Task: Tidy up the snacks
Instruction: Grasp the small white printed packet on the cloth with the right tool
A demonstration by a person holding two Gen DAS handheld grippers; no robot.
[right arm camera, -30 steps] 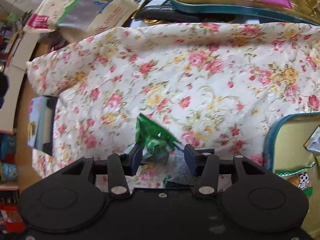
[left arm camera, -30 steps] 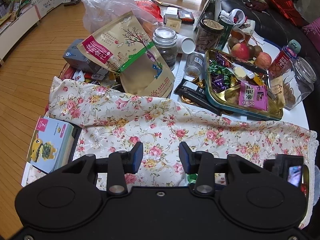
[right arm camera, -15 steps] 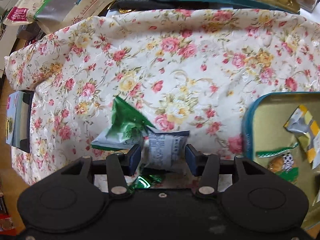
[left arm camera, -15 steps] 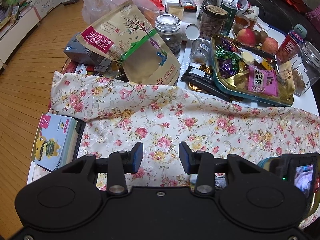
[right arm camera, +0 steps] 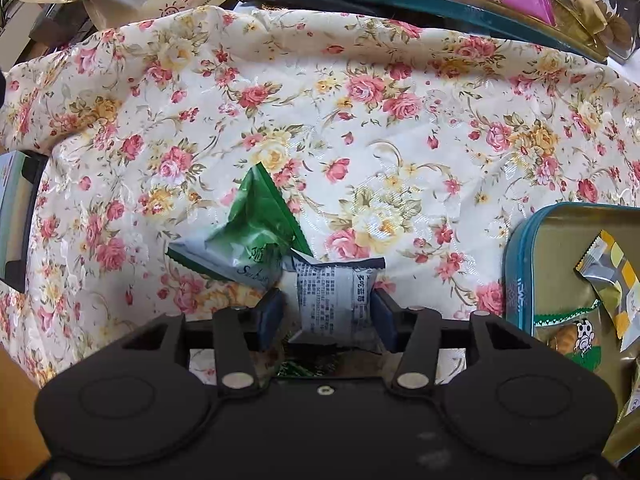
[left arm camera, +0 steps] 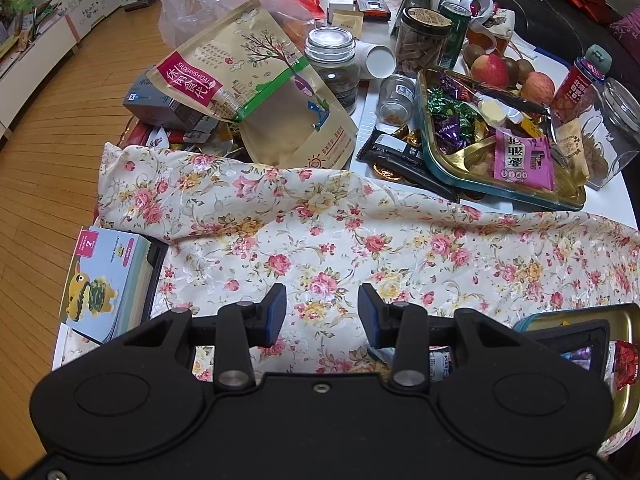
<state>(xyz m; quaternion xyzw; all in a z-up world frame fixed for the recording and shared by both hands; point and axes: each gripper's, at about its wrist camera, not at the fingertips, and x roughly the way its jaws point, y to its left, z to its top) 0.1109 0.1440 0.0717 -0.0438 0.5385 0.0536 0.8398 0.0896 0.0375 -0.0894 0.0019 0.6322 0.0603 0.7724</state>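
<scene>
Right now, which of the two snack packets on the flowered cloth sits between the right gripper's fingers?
The grey-white packet with black print, lying between the right gripper's just-opened fingers. The green packet lies beyond the left finger, outside them.

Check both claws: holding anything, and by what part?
Left claw: nothing. Right claw has just been opening; the white snack packet lies between its fingers, no longer gripped.

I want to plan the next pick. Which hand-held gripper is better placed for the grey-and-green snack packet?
Right: the right hand-held gripper has the snack packet between its open jaws. The left hand-held gripper has only floral cloth there.
</scene>
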